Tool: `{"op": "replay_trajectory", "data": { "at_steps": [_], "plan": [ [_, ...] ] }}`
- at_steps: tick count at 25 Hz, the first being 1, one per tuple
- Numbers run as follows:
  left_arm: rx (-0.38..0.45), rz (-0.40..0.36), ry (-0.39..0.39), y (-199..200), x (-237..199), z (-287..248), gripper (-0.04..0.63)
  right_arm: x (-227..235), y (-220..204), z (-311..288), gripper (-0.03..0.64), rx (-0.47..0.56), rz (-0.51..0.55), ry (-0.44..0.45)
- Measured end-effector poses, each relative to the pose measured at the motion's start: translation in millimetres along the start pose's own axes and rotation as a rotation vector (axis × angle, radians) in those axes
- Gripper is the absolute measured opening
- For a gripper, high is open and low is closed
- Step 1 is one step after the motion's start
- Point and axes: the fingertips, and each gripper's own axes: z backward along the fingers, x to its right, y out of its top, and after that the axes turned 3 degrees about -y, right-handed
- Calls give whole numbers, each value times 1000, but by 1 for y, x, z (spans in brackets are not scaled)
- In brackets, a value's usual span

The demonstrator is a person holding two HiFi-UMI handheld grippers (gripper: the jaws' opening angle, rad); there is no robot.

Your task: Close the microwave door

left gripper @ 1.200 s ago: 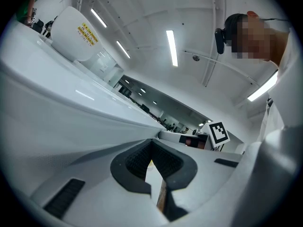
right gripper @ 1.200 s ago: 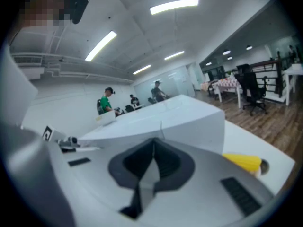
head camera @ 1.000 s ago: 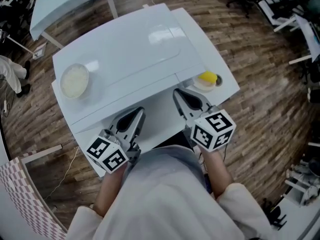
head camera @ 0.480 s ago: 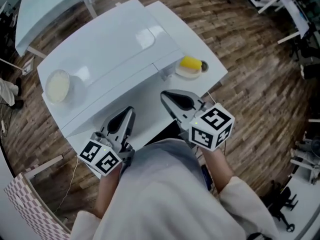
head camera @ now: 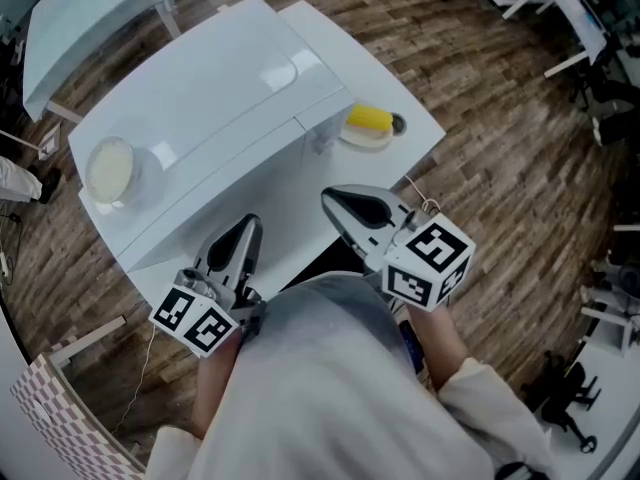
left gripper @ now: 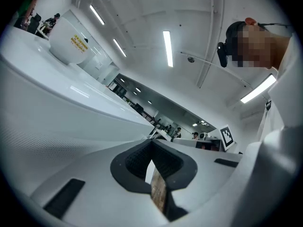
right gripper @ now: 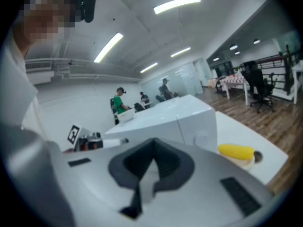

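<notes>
1. The microwave [head camera: 200,88] is a smooth, glossy white box with rounded edges. It stands on a white table [head camera: 415,133] directly in front of the person, its front facing both grippers.
2. A round, shallow bowl [head camera: 108,168] sits on top of the microwave at the left. A yellow corn cob [head camera: 369,120] lies on a small pale plate [head camera: 365,140] on the table, just beside the microwave's right side.
3. The left gripper [head camera: 245,230] and the right gripper [head camera: 335,200] are held close to the person's body. Both have jaws pressed together on nothing, and both are apart from the microwave.
4. Only the right gripper view shows the vertical seam on the microwave's front; the door panel looks flush there.
5. Only the left gripper view shows the bowl from below, with strip lights on the ceiling.
6. The floor [head camera: 480,168] is dark wood parquet. The room is an open office with other white tables and black chairs [right gripper: 258,86].
</notes>
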Motion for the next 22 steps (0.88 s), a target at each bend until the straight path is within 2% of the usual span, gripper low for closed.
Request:
{"op": "replay_trajectory", "data": {
  "at_steps": [9, 22],
  "plan": [
    [21, -24, -8, 6, 5, 7, 17, -9, 3, 13, 23, 25, 51, -54],
    [3, -88, -8, 4, 8, 5, 17, -6, 7, 27, 23, 81, 5, -110]
  ]
}}
